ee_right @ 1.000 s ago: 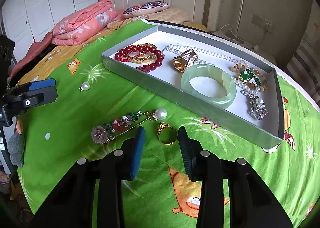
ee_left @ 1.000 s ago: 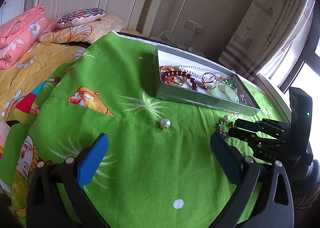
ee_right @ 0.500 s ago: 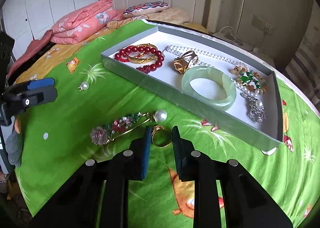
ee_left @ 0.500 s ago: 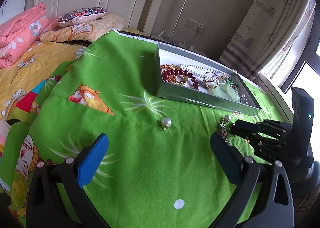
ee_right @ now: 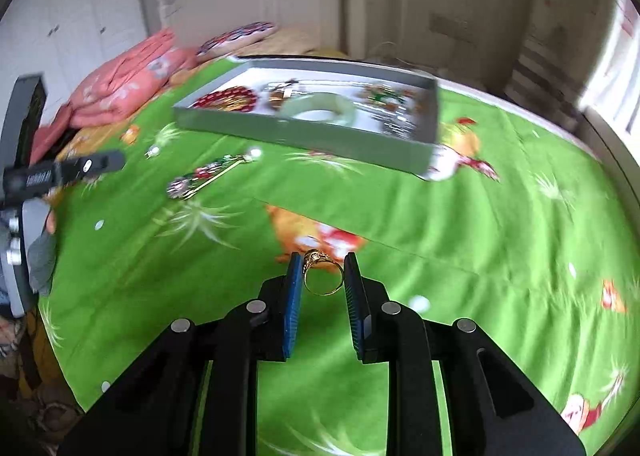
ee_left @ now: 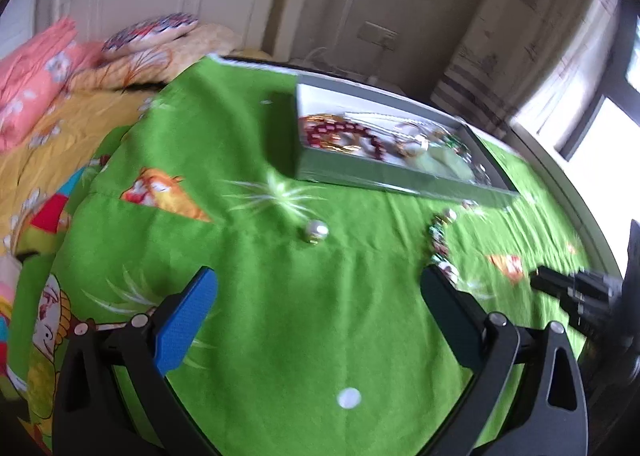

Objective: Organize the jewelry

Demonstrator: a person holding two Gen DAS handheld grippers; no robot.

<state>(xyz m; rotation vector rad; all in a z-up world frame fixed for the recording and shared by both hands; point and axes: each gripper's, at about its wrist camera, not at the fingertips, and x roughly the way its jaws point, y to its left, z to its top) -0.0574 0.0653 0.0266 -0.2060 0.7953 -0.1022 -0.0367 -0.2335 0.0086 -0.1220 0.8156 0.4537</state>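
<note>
Our landmark is the grey box, a shallow rectangular tray with a white floor sitting on the green cartoon-print cloth. Inside it we see a smooth pale-green jade bangle lying flat near the middle, a red bead bracelet toward the box's left end, and a jumble of green and silvery pieces toward its right end; it's too blurry to sort those out.

Our right gripper has its blue ribbed pads nearly together, pinching a gold ring. The ring sits well in front of the box, up off the cloth, band hole facing the camera and ornate top tipped up and left.

On the cloth just in front of the box lies a long flowered brooch, long axis running diagonally toward the box, pearl end nearest it. A single pearl earring sits in front of the box's left corner.

Our left gripper is spread wide, holding nothing.
</note>
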